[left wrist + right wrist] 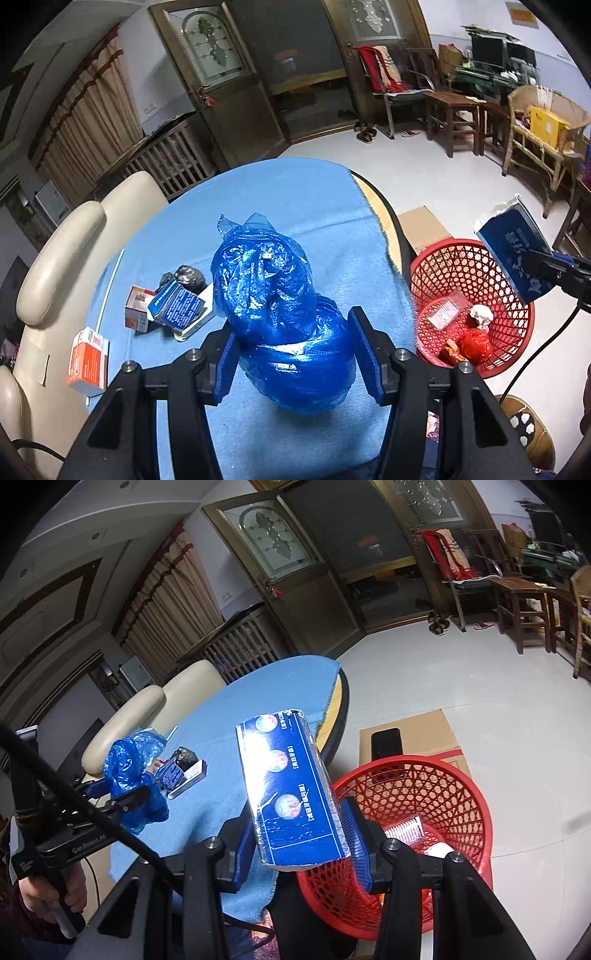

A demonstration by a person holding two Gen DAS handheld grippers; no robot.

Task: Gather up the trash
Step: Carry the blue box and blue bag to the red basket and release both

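Note:
My left gripper (295, 356) is shut on a crumpled blue plastic bag (273, 291), which bulges up between the blue pads over the blue tablecloth (314, 199). My right gripper (299, 832) is shut on a dark blue printed carton (291, 786), held tilted beside the table edge, above and left of the red mesh basket (417, 805). The basket (472, 280) stands on the floor to the right of the table and holds a red ball of wrap, a white lump and packets. The right wrist view shows the left gripper (122, 794) with the bag (129, 771).
On the cloth at left lie a blue packet (177, 304), a black crumpled lump (188, 277), a small box (136, 306) and an orange-white box (88, 360). Cream chairs (62, 266) stand behind. A cardboard box (417, 734) with a phone lies on the floor behind the basket.

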